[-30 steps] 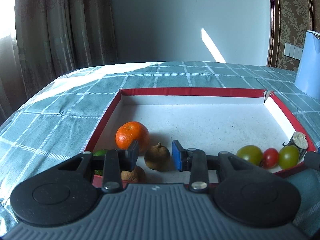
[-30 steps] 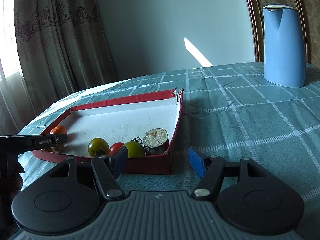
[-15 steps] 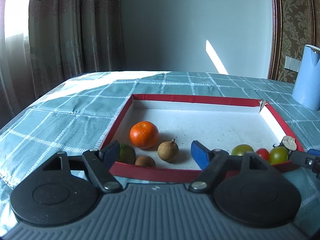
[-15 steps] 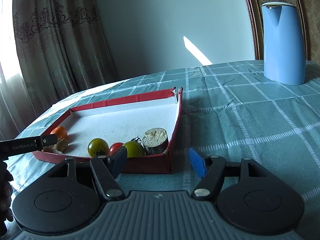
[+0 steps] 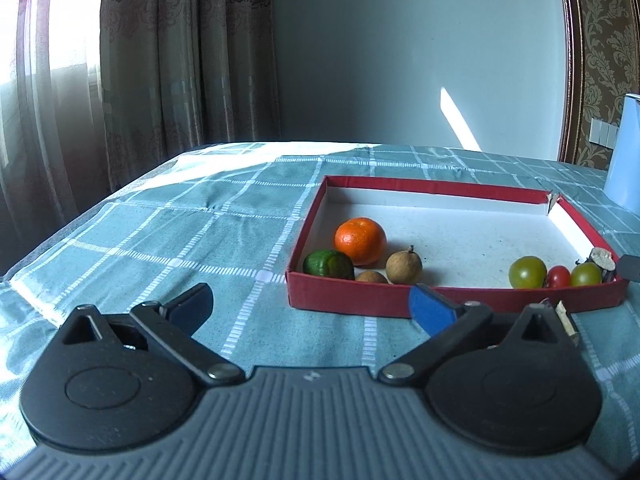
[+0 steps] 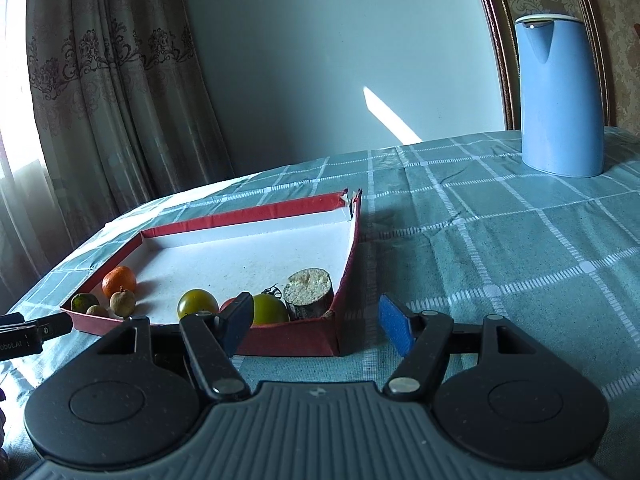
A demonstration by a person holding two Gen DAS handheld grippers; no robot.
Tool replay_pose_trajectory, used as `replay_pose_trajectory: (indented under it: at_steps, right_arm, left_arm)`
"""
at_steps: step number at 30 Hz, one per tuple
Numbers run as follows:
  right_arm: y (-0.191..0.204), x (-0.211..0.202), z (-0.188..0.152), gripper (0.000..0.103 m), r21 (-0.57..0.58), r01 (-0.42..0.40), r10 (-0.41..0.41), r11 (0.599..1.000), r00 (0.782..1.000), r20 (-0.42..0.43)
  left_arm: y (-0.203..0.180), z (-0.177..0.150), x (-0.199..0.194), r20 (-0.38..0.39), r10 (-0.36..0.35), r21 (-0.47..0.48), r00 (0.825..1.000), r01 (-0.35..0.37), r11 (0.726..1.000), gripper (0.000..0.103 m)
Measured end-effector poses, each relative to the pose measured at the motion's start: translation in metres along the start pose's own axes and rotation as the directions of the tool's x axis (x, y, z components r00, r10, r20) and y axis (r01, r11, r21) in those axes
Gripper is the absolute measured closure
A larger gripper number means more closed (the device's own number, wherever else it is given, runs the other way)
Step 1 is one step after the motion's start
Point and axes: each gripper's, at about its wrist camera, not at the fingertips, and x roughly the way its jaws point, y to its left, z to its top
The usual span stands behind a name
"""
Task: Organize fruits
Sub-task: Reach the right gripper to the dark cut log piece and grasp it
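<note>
Here the left gripper (image 5: 312, 306), just opened wide, is held empty before the red tray (image 5: 452, 300); the right gripper (image 6: 316, 322) is likewise parted, nothing clamped

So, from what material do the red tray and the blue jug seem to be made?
The red tray looks like cardboard with a matte red paper covering and a white lining: its walls are thin and one far corner is split open. The blue jug looks like smooth moulded plastic with a soft sheen, though painted metal cannot be ruled out.
</note>
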Motion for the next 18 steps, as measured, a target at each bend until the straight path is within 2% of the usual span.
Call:
replay_pose_trajectory:
  at_steps: [3, 7, 13, 18]
  right_arm:
    - [0.009, -0.008, -0.004, 0.034, -0.03, -0.043, 0.043, 0.999, 0.999, -0.002]
    - [0.038, -0.019, -0.014, 0.034, -0.156, -0.096, 0.095, 0.983, 0.995, -0.011]
    - [0.079, -0.014, -0.024, 0.034, -0.281, -0.138, 0.117, 0.95, 0.989, -0.092]
    - [0.096, 0.003, -0.025, 0.035, -0.298, -0.138, 0.097, 0.944, 0.984, -0.15]
  left_arm:
    - [0.019, 0.001, 0.009, -0.05, -0.02, -0.116, 0.999, 0.014, 0.993, 0.0]
    - [0.037, -0.001, 0.017, -0.088, -0.054, -0.231, 0.995, 0.032, 0.972, 0.0]
    - [0.038, -0.002, 0.016, -0.084, -0.062, -0.236, 0.995, 0.041, 0.971, 0.0]
    - [0.042, -0.003, 0.017, -0.087, -0.078, -0.258, 0.993, 0.053, 0.965, 0.0]
